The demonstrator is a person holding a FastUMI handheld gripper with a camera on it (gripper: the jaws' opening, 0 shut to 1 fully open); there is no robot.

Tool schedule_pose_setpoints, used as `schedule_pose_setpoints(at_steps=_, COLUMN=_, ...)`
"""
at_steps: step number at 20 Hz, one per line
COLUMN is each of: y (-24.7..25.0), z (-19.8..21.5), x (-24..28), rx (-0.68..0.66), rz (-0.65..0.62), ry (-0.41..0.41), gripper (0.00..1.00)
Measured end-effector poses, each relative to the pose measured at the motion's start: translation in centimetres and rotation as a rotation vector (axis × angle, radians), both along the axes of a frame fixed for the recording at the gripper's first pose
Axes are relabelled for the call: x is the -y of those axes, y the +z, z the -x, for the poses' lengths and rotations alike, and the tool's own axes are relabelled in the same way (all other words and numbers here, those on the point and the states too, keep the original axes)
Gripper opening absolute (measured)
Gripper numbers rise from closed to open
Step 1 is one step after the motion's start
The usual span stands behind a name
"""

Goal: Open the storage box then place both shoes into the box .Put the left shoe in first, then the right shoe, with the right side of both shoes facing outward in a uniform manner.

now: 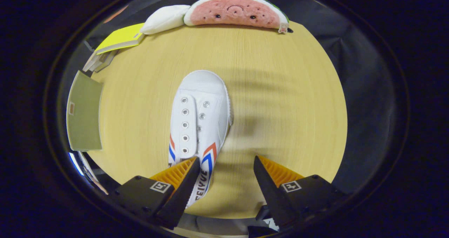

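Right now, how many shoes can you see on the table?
1. A white canvas shoe with red and blue stripes lies on the round wooden table, its heel by one finger of the open gripper, toe pointing away. A second shoe may be out of frame.

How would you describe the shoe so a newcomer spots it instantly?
Start at the round wooden table. Near its middle, closer to the gripper than to the watermelon plush at the far rim, lies a white canvas shoe, toe pointing away; the open jaws straddle its heel end, one over the heel, the other on bare wood. It alone has metal eyelets and red-and-blue chevron stripes.
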State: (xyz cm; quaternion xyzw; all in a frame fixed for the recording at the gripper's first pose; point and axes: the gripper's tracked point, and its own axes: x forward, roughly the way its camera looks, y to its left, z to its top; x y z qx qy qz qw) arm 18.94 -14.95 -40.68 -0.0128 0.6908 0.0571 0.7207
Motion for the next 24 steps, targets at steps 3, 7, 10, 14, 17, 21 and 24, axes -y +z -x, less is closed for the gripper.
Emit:
schedule_pose_setpoints(at_steps=3, y=-0.3, z=0.1, x=-1.1, rx=-0.014, rz=-0.061, ry=0.002, gripper=0.76)
schedule_pose_setpoints(at_steps=7, y=-0.5, z=0.2, x=-2.0, rx=0.001, rz=-0.121, ry=-0.017, gripper=0.32)
schedule_pose_setpoints(at_steps=10, y=-0.1, z=0.0, x=-1.7, rx=0.018, rz=-0.186, ry=-0.075, gripper=0.14)
schedule_pose_setpoints(at_steps=14, y=0.8, z=0.2, x=-1.4, rx=0.022, rz=-0.208, ry=-0.124, gripper=0.06)
schedule_pose_setpoints(at_steps=17, y=3.2, z=0.2, x=-1.2, rx=0.053, rz=-0.219, ry=-0.148, gripper=0.06)
schedule_pose_setpoints(at_steps=21, y=8.6, z=1.6, x=-1.2, rx=0.112, rz=-0.230, ry=-0.144, gripper=0.06)
schedule_pose_setpoints(at_steps=24, y=12.4, z=1.7, x=-2.8, rx=0.152, rz=-0.252, ry=-0.139, gripper=0.06)
